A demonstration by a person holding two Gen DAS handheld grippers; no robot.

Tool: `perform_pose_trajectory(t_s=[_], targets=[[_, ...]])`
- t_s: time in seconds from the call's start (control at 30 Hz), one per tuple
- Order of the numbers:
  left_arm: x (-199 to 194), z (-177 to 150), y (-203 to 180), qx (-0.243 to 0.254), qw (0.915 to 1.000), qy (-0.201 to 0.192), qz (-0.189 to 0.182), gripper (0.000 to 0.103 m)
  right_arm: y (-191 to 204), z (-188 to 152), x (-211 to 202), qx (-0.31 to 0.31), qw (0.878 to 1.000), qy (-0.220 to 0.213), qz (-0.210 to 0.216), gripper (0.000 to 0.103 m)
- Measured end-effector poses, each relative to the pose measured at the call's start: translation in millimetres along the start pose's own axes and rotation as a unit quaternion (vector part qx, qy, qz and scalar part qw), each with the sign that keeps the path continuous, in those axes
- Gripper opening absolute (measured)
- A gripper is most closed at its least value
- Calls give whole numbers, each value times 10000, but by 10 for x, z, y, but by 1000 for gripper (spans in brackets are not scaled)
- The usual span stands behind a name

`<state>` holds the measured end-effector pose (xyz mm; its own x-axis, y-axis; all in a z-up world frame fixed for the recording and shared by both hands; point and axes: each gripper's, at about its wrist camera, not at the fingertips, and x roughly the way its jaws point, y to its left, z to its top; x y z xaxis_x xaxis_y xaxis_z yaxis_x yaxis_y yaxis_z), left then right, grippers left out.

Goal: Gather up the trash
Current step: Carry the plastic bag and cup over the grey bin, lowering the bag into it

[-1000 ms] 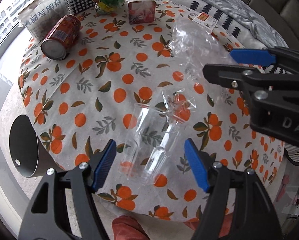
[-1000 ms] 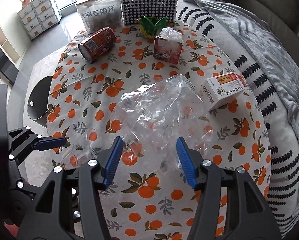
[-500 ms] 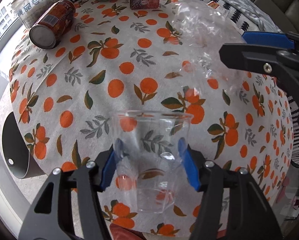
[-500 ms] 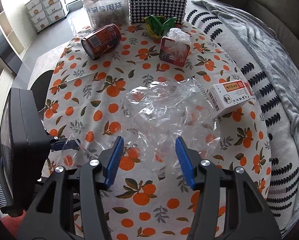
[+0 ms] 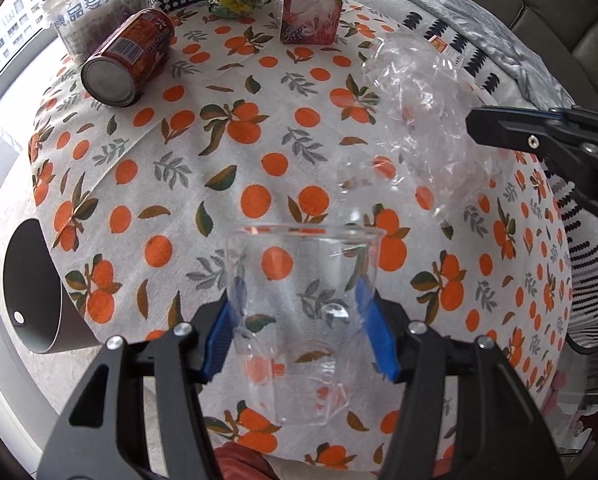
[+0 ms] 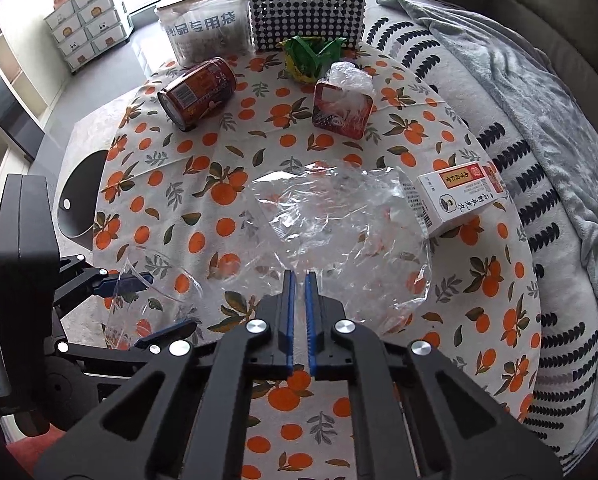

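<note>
My left gripper (image 5: 299, 320) is shut on a clear plastic cup (image 5: 299, 320), held just above the table's near edge; the cup also shows in the right wrist view (image 6: 139, 304). My right gripper (image 6: 299, 280) is shut on the near edge of a crumpled clear plastic bag (image 6: 339, 224), which lies mid-table and shows in the left wrist view (image 5: 419, 120). Other trash on the table: a red can (image 6: 197, 92) on its side, a red snack cup (image 6: 341, 110), a green wrapper (image 6: 311, 58) and a small white box (image 6: 461, 196).
The round table has an orange-print cloth (image 6: 235, 184). A dark bin (image 5: 31, 292) stands on the floor at its left edge. A dotted box (image 6: 307, 14) and a clear tub (image 6: 207, 28) stand at the back. A grey sofa (image 6: 539, 80) lies to the right.
My left gripper closed on the clear cup and lifted it toward the table's near edge. My right gripper went from open to shut on the plastic bag's near edge.
</note>
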<state>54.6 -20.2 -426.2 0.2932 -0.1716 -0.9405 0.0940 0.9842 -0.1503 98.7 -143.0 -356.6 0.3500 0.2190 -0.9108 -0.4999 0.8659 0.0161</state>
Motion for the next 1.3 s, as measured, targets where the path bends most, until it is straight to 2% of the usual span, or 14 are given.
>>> perform_pose_trajectory(t_s=[0.27,0.6,0.8,0.97,1.3], targets=[[-240,44,187,-323,9993,-189,13,58,195,166,-176,-98,9998,-129,106,3],[-776,-34,851,-918,9943,-465,265,58,806,545,-446,-442,9980,-295,355,3],[-1155,-188,1436,-1363,9877,-603,474,58,1386,812,-576,-721,9947,-354,645,3],[-1453,-373,1985,-1798,9789,-705,668,58,1977,1055,-599,-1003,9898,-394,934,3],[-1876,-848,3173,-2535,9580,-770,1100,58,3325,1507,-271,-1782,9714,-314,1536,3]])
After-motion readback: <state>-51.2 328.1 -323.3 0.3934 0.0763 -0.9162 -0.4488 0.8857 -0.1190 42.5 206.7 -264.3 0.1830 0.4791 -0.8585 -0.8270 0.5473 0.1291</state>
